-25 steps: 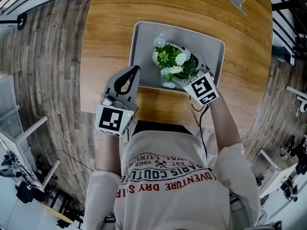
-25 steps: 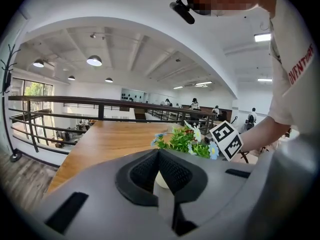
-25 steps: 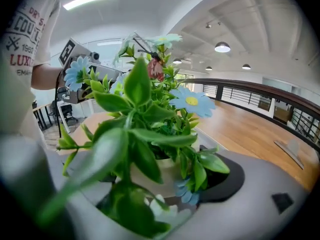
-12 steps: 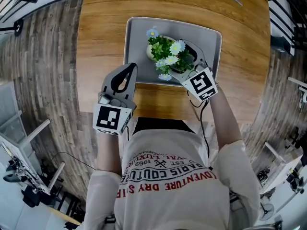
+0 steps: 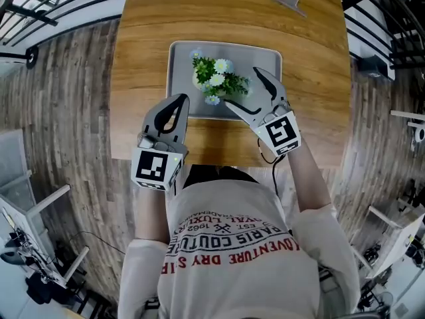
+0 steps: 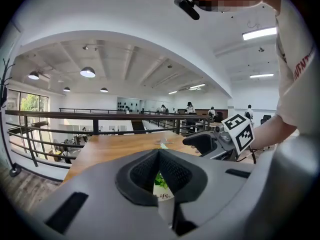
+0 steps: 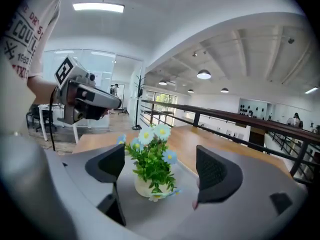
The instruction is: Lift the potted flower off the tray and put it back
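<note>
The right gripper has its jaws spread wide, nothing pinched between them; the potted flower stands just ahead of the gap, and neither dark ribbed pad touches it. The left gripper has its jaws pressed together, tips meeting, holding nothing; through the small opening behind the tips, a sliver of green leaves and the pale pot shows.

The potted flower sits upright on the grey tray, in the tray's left half and toward the near side as seen from the head view. The pot is small, round and cream-coloured. From it rises a bushy clump of dark green leaves with white daisies, yellow at the centre, and a few pale blue blooms; one blue flower droops low beside the pot's base.

The tray is rectangular with rounded corners and lies on a wooden table. In the head view the right gripper reaches over the tray's near edge beside the plant, while the left gripper is held at the tray's near left corner
</note>
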Action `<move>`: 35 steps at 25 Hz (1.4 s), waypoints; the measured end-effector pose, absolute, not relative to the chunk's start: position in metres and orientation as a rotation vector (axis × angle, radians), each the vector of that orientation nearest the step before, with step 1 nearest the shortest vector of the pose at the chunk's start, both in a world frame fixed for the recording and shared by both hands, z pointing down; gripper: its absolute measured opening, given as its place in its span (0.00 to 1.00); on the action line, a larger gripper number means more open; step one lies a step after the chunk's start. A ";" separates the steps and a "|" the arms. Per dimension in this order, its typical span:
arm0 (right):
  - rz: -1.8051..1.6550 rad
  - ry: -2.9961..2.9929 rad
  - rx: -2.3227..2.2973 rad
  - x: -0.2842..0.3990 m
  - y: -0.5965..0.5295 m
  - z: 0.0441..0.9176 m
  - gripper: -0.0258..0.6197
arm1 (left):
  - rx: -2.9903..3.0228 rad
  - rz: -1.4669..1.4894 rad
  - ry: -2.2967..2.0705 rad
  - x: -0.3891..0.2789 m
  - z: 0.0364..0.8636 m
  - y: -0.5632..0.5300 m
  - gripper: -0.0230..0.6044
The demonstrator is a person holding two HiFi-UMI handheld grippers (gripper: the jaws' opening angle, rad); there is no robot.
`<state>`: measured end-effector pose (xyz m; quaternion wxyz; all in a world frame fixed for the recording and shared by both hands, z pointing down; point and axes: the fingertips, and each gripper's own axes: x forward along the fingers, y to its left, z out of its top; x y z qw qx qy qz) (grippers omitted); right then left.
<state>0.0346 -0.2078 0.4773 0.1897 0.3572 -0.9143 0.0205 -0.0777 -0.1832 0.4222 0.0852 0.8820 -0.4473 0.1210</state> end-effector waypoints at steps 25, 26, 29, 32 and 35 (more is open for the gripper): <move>-0.152 -2.634 1.543 0.089 -0.209 0.328 0.08 | 2.857 0.254 -1.392 -0.077 0.325 -0.203 0.06; -0.152 -2.633 1.548 0.089 -0.210 0.328 0.08 | 2.862 0.254 -1.385 -0.076 0.324 -0.204 0.06; -0.153 -2.625 1.553 0.092 -0.212 0.330 0.08 | 2.870 0.253 -1.371 -0.074 0.325 -0.207 0.06; -0.139 -2.615 1.558 0.095 -0.214 0.331 0.08 | 2.864 0.246 -1.363 -0.072 0.325 -0.212 0.06; -0.134 -2.614 1.551 0.099 -0.216 0.333 0.08 | 2.865 0.247 -1.349 -0.066 0.327 -0.214 0.06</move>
